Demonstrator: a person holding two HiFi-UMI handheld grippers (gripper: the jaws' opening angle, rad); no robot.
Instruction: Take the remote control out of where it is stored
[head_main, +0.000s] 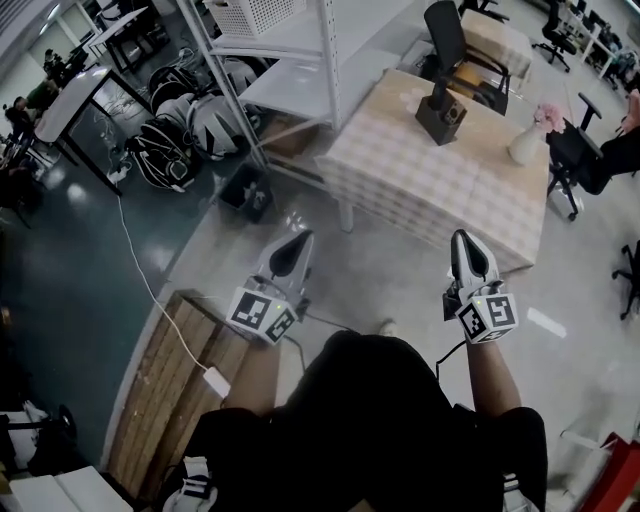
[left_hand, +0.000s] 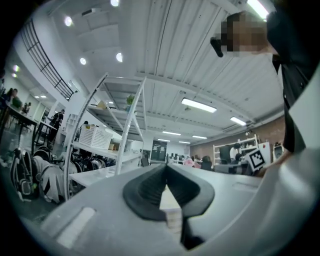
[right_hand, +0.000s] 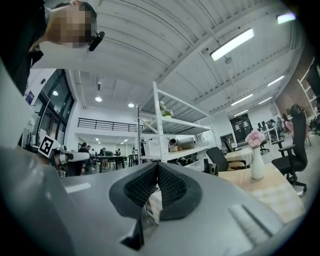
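Rectangular surface under a pale checked cloth (head_main: 430, 190) carries a dark box-shaped holder (head_main: 441, 115) near its far edge. A white vase of pink flowers (head_main: 527, 140) stands towards the right corner, well apart.

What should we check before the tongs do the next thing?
1. Left tongs empty: ok, shut on nothing.
2. Right tongs empty: ok, shut on nothing.
3. Tongs open for grabbing: not ok, both are shut.
4. Tongs at the table: not ok, it lies ahead of them.
5. Remote control spotted: cannot tell; a black holder stands on the table, its contents unclear.
6. Vase away from the holder: ok, it stands apart, near the table's edge.
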